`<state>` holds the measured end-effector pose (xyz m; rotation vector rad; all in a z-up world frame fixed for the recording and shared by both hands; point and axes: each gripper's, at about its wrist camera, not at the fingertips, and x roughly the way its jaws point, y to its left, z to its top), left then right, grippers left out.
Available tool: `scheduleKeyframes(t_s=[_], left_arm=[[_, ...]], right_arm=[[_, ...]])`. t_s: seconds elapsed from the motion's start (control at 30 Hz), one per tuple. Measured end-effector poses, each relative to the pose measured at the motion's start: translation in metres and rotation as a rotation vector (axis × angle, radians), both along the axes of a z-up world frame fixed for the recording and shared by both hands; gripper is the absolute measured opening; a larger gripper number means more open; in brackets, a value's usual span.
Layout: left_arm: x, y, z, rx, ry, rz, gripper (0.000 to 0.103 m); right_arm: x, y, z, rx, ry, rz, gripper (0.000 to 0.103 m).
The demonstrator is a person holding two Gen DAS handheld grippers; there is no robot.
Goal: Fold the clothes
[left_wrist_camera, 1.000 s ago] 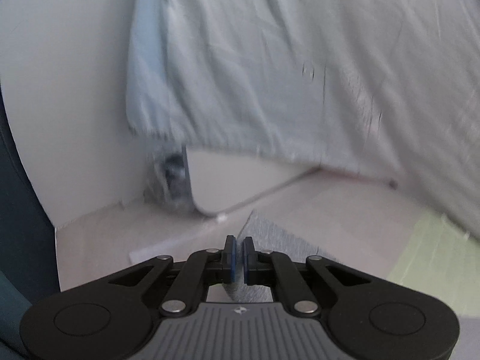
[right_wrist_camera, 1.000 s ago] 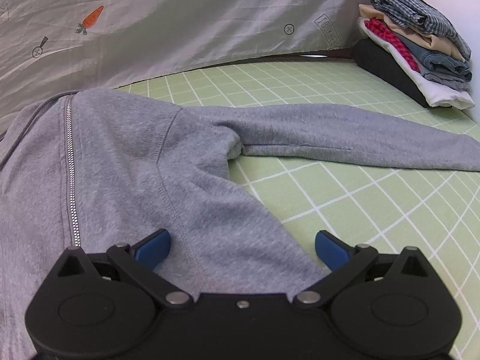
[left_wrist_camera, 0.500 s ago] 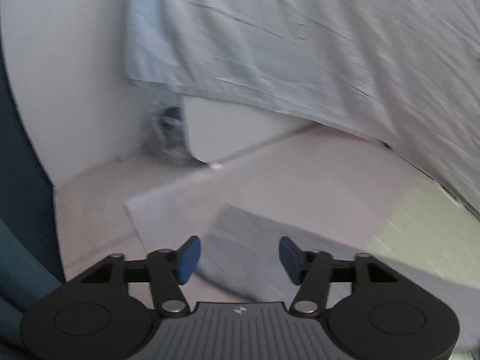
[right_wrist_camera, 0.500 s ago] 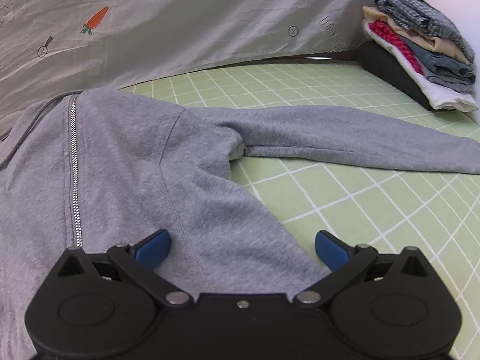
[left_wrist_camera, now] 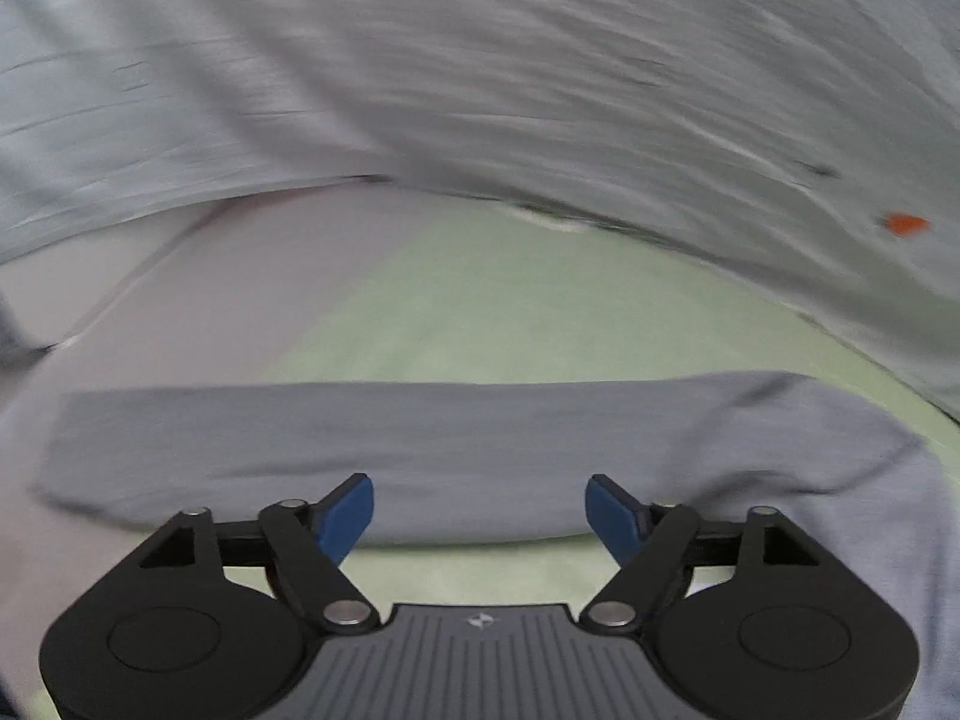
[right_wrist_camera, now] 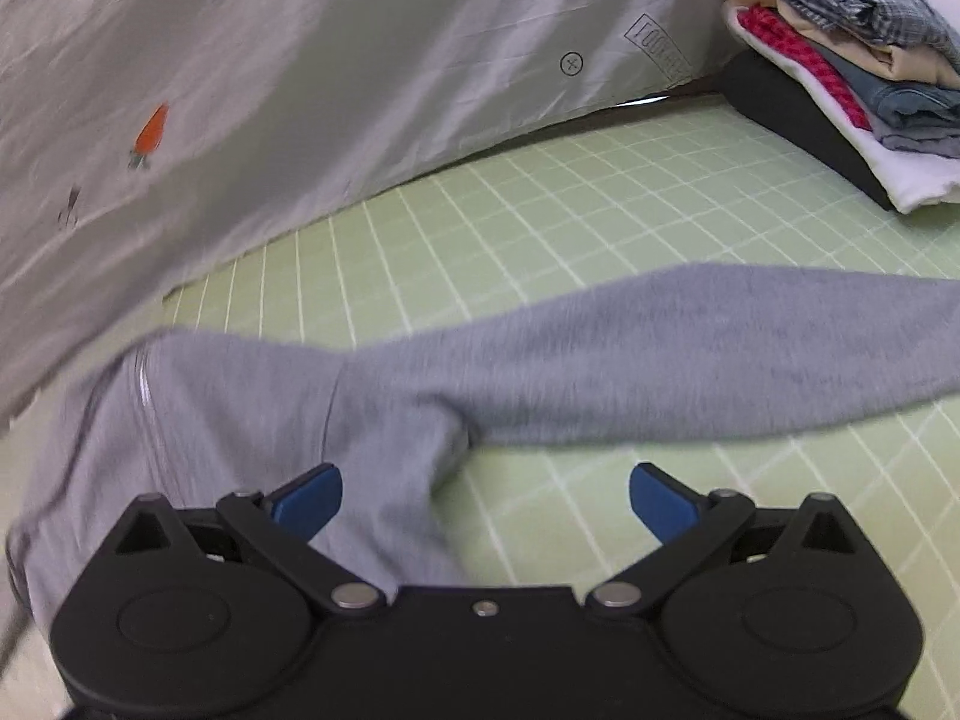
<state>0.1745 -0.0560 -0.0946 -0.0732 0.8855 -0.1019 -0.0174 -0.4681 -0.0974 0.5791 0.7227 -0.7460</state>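
Observation:
A grey zip-up sweatshirt (right_wrist_camera: pixel 252 396) lies flat on the green checked sheet (right_wrist_camera: pixel 600 198). In the right wrist view one sleeve (right_wrist_camera: pixel 720 354) stretches out to the right, and the zipper runs down the left. My right gripper (right_wrist_camera: pixel 485 495) hovers open above the armpit area, nothing between its blue pads. In the blurred left wrist view the other sleeve (left_wrist_camera: pixel 420 438) lies straight across. My left gripper (left_wrist_camera: pixel 480 513) is over it with its jaws opening and nothing pinched.
A pale grey duvet (right_wrist_camera: pixel 300 90) with a carrot print is heaped along the far side. A stack of folded clothes (right_wrist_camera: pixel 840 60) sits at the far right corner of the bed. A bare pale surface (left_wrist_camera: pixel 180 312) shows left of the green sheet.
The left gripper went from shut to open, let go of the grey fabric and swung right over the laid-out sleeve. The right gripper rose and pulled back, still open.

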Motion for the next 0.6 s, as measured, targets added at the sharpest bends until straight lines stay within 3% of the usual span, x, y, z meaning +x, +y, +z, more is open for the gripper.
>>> scheduleKeyframes(t_s=[0.27, 0.33, 0.5, 0.6], left_arm=[[0.027, -0.108, 0.000, -0.041, -0.018, -0.181, 0.080], [0.046, -0.127, -0.006, -0.052, 0.022, -0.175, 0.079], [0.100, -0.151, -0.030, -0.057, 0.150, -0.106, 0.079], [0.115, -0.159, -0.046, -0.116, 0.218, -0.102, 0.080]], right_arm=[[0.064, -0.033, -0.001, -0.021, -0.033, 0.194, 0.102], [0.084, -0.044, -0.005, 0.012, -0.048, 0.185, 0.100], [0.120, -0.073, -0.027, 0.227, -0.100, 0.123, 0.096], [0.140, -0.067, -0.034, 0.290, -0.111, 0.150, 0.096]])
